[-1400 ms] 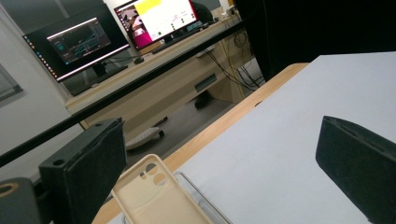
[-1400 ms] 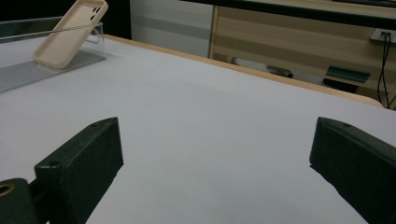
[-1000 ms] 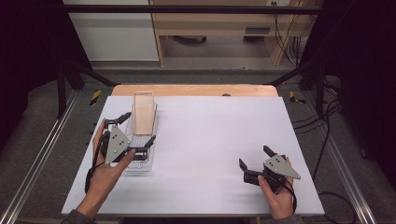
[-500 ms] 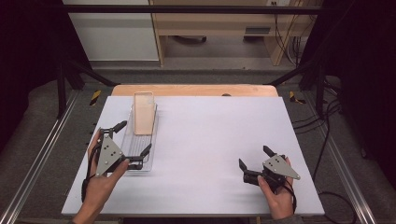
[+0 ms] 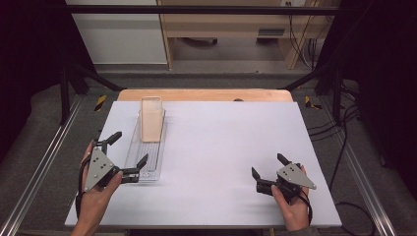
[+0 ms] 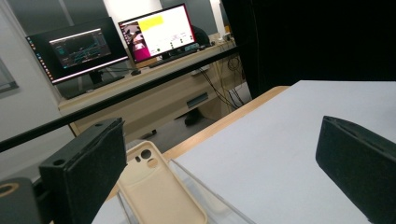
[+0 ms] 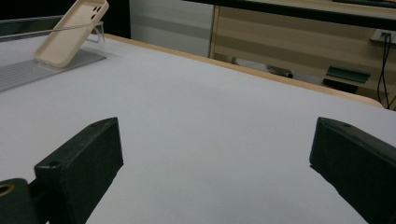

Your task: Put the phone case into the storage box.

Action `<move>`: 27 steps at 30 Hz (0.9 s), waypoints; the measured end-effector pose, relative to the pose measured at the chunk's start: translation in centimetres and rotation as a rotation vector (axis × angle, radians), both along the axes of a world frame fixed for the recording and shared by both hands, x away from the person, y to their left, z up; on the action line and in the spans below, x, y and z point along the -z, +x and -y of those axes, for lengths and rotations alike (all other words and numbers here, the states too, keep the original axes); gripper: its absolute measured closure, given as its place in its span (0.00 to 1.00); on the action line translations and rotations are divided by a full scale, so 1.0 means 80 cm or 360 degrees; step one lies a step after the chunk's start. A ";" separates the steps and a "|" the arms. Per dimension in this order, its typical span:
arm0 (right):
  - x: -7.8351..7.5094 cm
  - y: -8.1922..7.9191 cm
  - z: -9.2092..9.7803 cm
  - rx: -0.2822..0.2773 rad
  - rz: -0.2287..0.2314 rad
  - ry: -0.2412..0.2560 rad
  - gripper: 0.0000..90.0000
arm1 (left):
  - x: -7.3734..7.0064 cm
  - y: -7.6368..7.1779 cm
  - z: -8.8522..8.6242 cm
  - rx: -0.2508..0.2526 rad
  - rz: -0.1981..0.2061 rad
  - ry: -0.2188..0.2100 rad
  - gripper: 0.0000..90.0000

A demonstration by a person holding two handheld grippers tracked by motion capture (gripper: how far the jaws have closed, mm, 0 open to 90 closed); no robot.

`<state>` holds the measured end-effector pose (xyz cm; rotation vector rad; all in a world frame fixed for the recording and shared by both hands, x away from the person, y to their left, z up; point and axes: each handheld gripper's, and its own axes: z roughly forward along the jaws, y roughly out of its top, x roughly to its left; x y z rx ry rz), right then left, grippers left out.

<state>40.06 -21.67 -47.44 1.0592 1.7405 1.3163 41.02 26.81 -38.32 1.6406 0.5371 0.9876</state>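
1. Your left gripper [image 5: 123, 155] sits at the lower left of the high view with its jaws spread wide and nothing between them. One jaw tip lies over the near end of the clear tray [image 5: 132, 156]; whether it touches I cannot tell.
2. Your right gripper [image 5: 268, 172] rests at the lower right of that view, jaws likewise spread and empty, well apart from the tray.
3. The beige phone case [image 5: 151, 119] leans tilted at the tray's far end, left of centre and above your left gripper. In the left gripper view the case [image 6: 161, 191] shows at the bottom, between the jaws.
4. I judge you to be in the approach step, with the case not yet grasped.
5. Next, bring the left jaws forward to straddle the case's thin edges, then close gently so it does not slide along the tray.
6. The white table [image 5: 221, 147] around it is bare.
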 end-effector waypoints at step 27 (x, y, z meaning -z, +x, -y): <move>-0.001 -0.001 -0.002 -0.0006 0.0006 -0.0003 0.03 | 0.026 0.001 -0.046 -0.0071 -0.0192 -0.0252 0.02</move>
